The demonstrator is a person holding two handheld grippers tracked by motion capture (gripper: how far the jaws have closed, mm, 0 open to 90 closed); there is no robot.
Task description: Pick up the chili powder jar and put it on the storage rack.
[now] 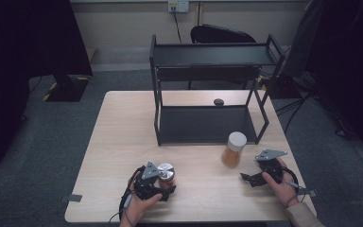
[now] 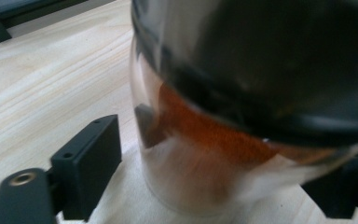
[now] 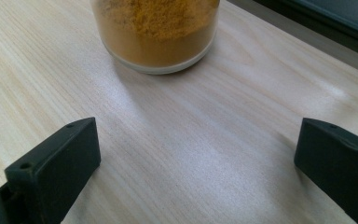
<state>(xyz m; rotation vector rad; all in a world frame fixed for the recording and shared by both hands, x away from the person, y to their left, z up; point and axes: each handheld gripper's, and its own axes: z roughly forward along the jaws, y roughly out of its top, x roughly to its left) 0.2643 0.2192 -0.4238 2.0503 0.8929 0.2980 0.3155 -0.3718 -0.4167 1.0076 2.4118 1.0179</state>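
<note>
The table is the biggest thing, with bare wood along its left side and near edge. A black shelf rack stands at its far edge. Just in front of the rack's right post stands a jar of yellow powder, with the right claw nearby, spread wide and holding nothing, open wood between them. Near the front edge, the left claw brackets a silver-lidded jar of red powder; whether its pads press the glass I cannot tell.
</note>
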